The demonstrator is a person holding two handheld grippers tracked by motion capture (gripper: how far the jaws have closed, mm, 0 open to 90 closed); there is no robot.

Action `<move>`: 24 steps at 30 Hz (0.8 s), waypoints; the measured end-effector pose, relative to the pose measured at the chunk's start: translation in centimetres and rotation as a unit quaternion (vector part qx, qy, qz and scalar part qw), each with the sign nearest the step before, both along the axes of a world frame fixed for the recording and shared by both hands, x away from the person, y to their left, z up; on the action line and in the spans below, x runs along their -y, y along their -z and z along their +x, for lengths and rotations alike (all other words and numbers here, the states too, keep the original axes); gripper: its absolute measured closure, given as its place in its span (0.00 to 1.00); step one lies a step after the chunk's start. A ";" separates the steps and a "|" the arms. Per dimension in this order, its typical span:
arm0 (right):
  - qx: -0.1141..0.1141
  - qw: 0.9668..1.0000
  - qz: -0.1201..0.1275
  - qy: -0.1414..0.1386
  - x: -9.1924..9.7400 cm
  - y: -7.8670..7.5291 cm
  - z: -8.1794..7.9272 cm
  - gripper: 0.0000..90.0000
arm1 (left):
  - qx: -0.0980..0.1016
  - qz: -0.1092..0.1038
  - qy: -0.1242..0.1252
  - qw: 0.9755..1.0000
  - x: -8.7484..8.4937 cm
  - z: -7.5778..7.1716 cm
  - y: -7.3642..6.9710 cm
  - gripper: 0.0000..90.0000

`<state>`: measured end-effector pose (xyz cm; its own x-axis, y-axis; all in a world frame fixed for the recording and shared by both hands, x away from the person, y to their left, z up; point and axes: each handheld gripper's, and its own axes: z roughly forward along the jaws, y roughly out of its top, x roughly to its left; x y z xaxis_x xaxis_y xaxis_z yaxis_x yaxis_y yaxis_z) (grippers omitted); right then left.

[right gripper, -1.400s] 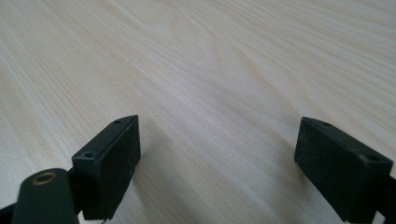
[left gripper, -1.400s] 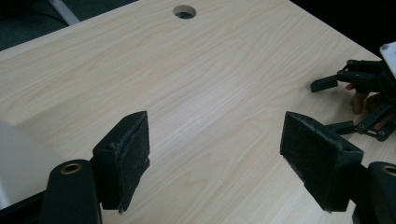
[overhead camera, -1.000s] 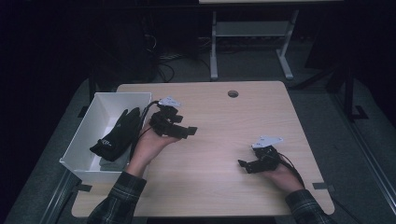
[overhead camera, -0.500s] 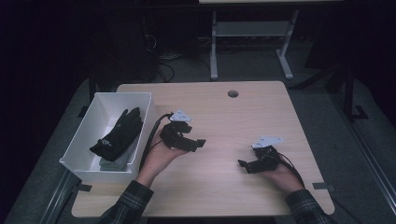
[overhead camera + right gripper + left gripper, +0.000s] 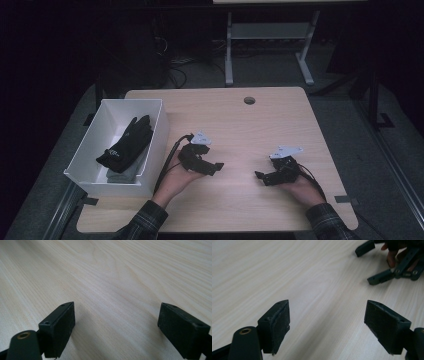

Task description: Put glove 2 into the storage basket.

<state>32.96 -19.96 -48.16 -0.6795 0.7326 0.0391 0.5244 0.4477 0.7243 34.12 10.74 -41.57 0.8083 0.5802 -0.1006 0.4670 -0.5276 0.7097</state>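
Gloves [image 5: 125, 145], black, lie in the white bin [image 5: 155, 145] at the counter's [image 5: 240, 120] left edge; something pale shows under them, too dim to identify. Just right of the bin the left claw [image 5: 212, 167] sits low over the wood in the person's left hand [image 5: 177, 177], its tips pointing right. Its own camera shows what the high view cannot resolve: the left claw [image 5: 327, 322] has jaws spread wide with bare wood grain between them. That camera also catches the right claw [image 5: 372, 265] at upper right, partly cut off by the frame. In the right gripper view the right claw [image 5: 116, 327] stands wide with nothing held. From above, the right claw [image 5: 262, 176] lies near the front right, well apart from the left.
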 end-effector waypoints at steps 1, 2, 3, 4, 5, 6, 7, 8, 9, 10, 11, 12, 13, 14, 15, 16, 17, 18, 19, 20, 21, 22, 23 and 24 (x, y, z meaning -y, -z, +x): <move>0.000 1.000 0.000 0.000 0.0 0.0 0.0 0.16 | 0.000 0.003 0.004 1.000 0.0 0.0 0.3 0.22; 0.000 1.000 0.000 -0.001 0.0 0.0 0.0 0.16 | 0.000 0.000 0.003 1.000 -0.1 -0.1 0.6 0.22; 0.000 1.000 -0.001 -0.001 0.0 0.0 0.0 0.16 | -0.001 -0.002 0.002 1.000 -0.1 -0.2 1.0 0.22; 0.000 1.000 -0.001 -0.001 0.0 0.0 0.0 0.16 | -0.001 -0.001 0.001 1.000 -0.1 -0.3 1.3 0.22; 0.000 1.000 -0.001 -0.001 0.0 0.0 0.0 0.16 | 0.002 -0.002 0.002 1.000 -0.1 -0.4 1.6 0.22; 0.000 1.000 -0.001 -0.001 0.0 0.0 0.0 0.16 | 0.003 0.001 0.003 1.000 -0.1 -0.5 1.8 0.22; 0.000 1.000 -0.001 -0.001 0.0 0.0 0.0 0.16 | 0.003 0.001 0.001 1.000 -0.1 -0.6 2.0 0.22; 0.000 1.000 -0.001 -0.001 0.0 0.0 0.0 0.16 | 0.005 0.001 0.004 1.000 -0.1 -0.7 2.3 0.22; 0.000 1.000 -0.001 -0.001 0.0 0.0 0.0 0.16 | 0.006 0.000 0.004 1.000 -0.1 -0.7 2.6 0.22; 0.000 1.000 -0.001 -0.001 0.0 0.0 0.0 0.16 | 0.008 0.007 0.007 1.000 -0.1 -0.8 2.9 0.22; 0.000 1.000 0.000 -0.001 0.0 0.0 0.0 0.16 | 0.009 0.014 0.008 1.000 0.0 -0.9 3.2 0.21; -0.001 1.000 -0.002 -0.002 0.0 0.0 0.0 0.16 | 0.013 0.025 0.010 1.000 0.1 -1.0 3.6 0.20; 0.000 1.000 -0.001 -0.001 0.0 0.0 0.0 0.16 | 0.018 0.033 0.012 0.999 0.3 -1.1 3.9 0.20; 0.000 1.000 -0.001 -0.001 0.0 0.0 0.0 0.16 | 0.021 0.041 0.016 0.999 0.4 -1.1 4.2 0.19; 0.000 1.000 -0.001 -0.001 0.0 0.0 0.0 0.16 | 0.017 0.041 0.016 0.999 0.6 -1.2 4.5 0.18; 0.000 1.000 -0.001 -0.001 0.0 0.0 0.0 0.16 | 0.011 0.038 0.018 0.999 0.6 -1.2 4.8 0.17; 0.000 1.000 -0.001 -0.001 0.0 0.0 0.0 0.16 | 0.008 0.033 0.017 0.999 0.7 -1.1 5.0 0.17; 0.000 1.000 -0.001 -0.001 0.0 0.0 0.0 0.16 | 0.009 0.032 0.016 0.999 0.7 -1.1 5.3 0.17; -0.001 1.000 -0.002 -0.001 0.0 0.0 0.0 0.16 | 0.010 0.037 0.017 0.999 0.8 -1.1 5.6 0.17; 0.000 1.000 -0.002 -0.001 0.0 0.0 0.0 0.16 | 0.021 0.038 0.017 0.999 0.8 -1.2 5.8 0.15; 0.000 1.000 -0.002 -0.001 0.0 0.0 0.0 0.16 | 0.027 0.038 0.018 0.999 0.9 -1.3 5.9 0.14; 0.000 1.000 -0.001 -0.001 0.0 0.0 0.0 0.16 | 0.033 0.041 0.020 0.998 1.0 -1.4 5.9 0.14; 0.000 1.000 -0.001 -0.001 0.0 0.0 0.0 0.16 | 0.037 0.035 0.023 0.998 1.0 -1.4 6.1 0.14; 0.000 1.000 -0.001 -0.001 0.0 0.0 0.0 0.16 | 0.044 0.025 0.024 0.998 0.8 -1.5 6.3 0.14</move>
